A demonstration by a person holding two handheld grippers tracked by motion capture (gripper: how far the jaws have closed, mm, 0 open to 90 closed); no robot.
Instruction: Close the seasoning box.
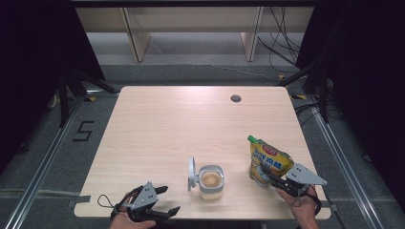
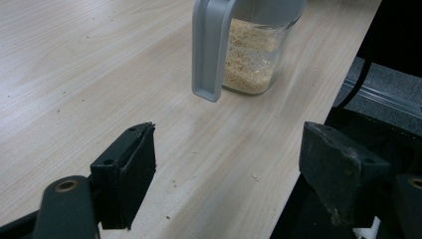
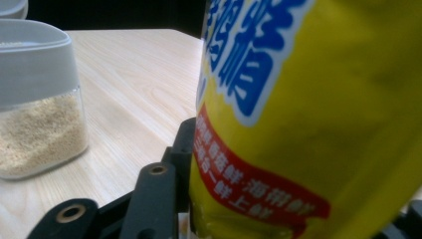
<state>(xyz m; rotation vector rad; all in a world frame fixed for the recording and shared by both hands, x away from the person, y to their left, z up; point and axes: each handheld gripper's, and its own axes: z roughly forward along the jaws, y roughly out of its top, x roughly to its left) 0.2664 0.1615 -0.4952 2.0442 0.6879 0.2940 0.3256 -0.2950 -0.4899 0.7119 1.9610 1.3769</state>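
The left gripper (image 1: 162, 200) is a black linkage tool with a small grey three-cornered plate on top and a thin black cable looping from its rear, its jaws square black blocks of matte rubbery padding. The right gripper (image 1: 265, 173) is built alike, with a wider grey plate. Brass-coloured rivets mark the pivots of the black link arms.

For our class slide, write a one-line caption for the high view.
Right tool grips a yellow pouch beside an open jar of granules; left tool waits open.
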